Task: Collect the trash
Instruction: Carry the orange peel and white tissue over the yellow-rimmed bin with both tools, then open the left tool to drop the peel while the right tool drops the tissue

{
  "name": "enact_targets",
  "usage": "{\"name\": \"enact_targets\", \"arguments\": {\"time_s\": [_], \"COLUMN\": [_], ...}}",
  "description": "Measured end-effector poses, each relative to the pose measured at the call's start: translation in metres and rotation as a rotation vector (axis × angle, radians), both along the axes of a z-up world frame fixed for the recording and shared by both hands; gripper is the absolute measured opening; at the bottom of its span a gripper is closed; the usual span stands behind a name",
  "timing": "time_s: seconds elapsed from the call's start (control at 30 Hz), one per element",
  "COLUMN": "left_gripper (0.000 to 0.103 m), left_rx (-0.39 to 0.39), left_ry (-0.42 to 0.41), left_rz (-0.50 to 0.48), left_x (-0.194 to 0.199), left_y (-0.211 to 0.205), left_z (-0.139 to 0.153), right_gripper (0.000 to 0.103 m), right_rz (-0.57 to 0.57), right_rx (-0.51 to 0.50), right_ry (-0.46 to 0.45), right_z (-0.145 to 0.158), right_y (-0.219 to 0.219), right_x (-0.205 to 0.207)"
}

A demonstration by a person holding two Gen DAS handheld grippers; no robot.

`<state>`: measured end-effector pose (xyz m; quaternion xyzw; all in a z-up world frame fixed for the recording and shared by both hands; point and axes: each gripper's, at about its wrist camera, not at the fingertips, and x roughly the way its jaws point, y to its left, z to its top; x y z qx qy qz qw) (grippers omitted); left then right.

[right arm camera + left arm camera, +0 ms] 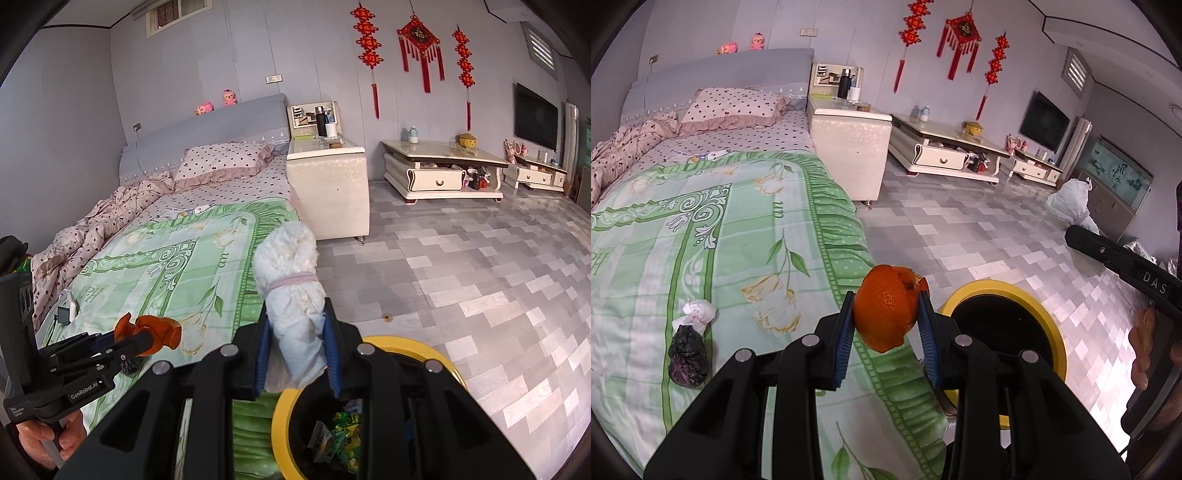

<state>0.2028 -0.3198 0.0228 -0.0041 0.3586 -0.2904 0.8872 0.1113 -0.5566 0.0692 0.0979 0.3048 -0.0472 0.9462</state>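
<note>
- The left claw (886, 325) squeezes a bright orange peel (886, 312) over the edge of the green flowered bed (738, 229).
- The right claw (295, 350) grips a rolled white diaper (295, 291) above the yellow-rimmed bin (284, 417).
- The left claw's handle says "GenRobot.AI".

Orange peel (886, 312): curled, hollow, upright, lower centre of left wrist view, pinched between blue pads.
Rolled white diaper (295, 295): bound by pink band, tilted upright, centre of right wrist view, clamped at lower end.
Yellow-rimmed bin (448, 356): black inside, wrappers within, bottom centre-right, beside bed edge.
Crumpled white tissue (698, 312) and black wad (687, 356): touching, on green quilt, lower left of left wrist view.
</note>
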Motion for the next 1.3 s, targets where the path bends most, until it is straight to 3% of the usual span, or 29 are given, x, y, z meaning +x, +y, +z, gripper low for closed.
{"name": "enact_targets", "arguments": {"time_s": [0.27,0.7,1.2,1.3], "left_gripper": [0.031,0.031,0.033,0.036], "left_rx": [0.004,0.031,0.032,0.017], "left_ry": [0.010,0.067,0.145,0.158], "left_rz": [-0.082,-0.166,-0.222,-0.223], "left_x": [-0.014,-0.025,-0.030,-0.029], "left_y": [-0.052,-0.111,-0.142,-0.141], "left_z": [-0.005,-0.041,-0.075,-0.076], "right_gripper": [0.024,0.025,0.026,0.030], "right_rz": [-0.048,-0.100,-0.130,-0.138], "right_rx": [0.018,0.061,0.139,0.142], "right_ry": [0.012,0.059,0.115,0.109], "right_z": [-0.008,-0.039,-0.068,-0.068], "right_y": [-0.032,-0.064,-0.096,-0.098], "right_x": [-0.015,-0.023,-0.017,-0.018]}}
